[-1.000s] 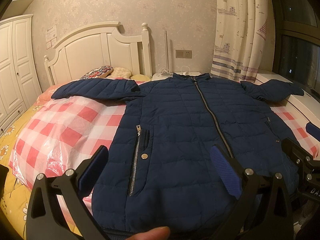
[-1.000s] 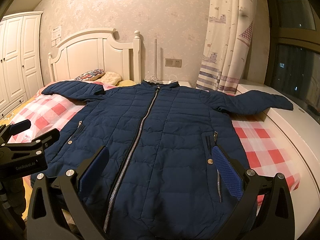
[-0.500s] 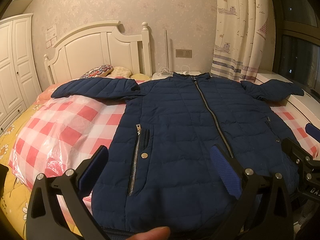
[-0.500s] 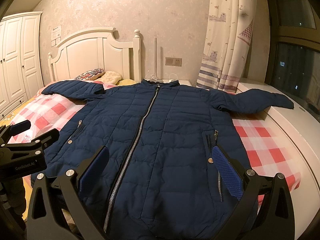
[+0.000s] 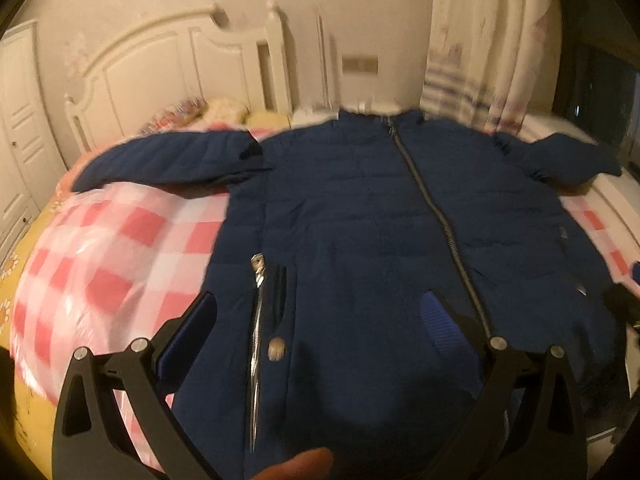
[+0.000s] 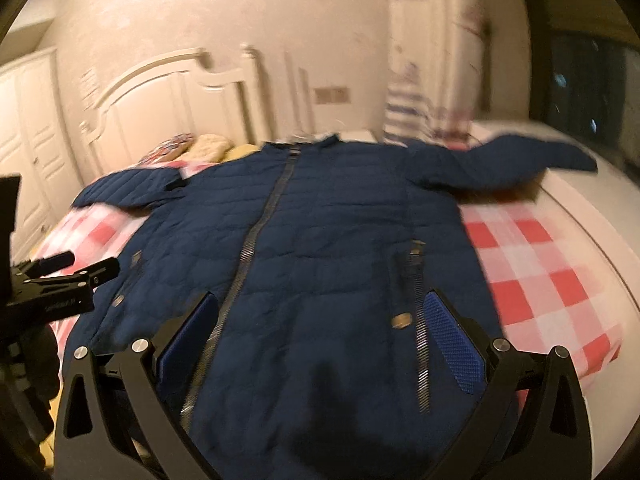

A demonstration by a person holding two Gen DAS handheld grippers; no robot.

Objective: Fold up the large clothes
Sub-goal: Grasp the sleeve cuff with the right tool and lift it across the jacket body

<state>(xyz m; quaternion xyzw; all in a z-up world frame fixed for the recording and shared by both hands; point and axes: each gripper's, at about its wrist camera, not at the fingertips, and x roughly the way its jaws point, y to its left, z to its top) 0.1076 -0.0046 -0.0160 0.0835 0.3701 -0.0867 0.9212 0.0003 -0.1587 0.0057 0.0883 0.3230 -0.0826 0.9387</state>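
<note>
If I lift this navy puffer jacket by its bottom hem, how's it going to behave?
The jacket is quilted and puffy, so it will probably sag and drape rather than hold shape. Its spread sleeves would likely trail and drag over the checked bedcover. The padding suggests it is light for its bulk, and creases may spring back.

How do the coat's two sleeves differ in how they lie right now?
The left sleeve lies on the checked cover, ending near the pillows; the right sleeve reaches off the cover onto the white ledge by the curtain. In the right wrist view the right sleeve looks longer and straighter, the left sleeve shorter. Both are spread outward, unfolded, and neither tongs touch them.
</note>
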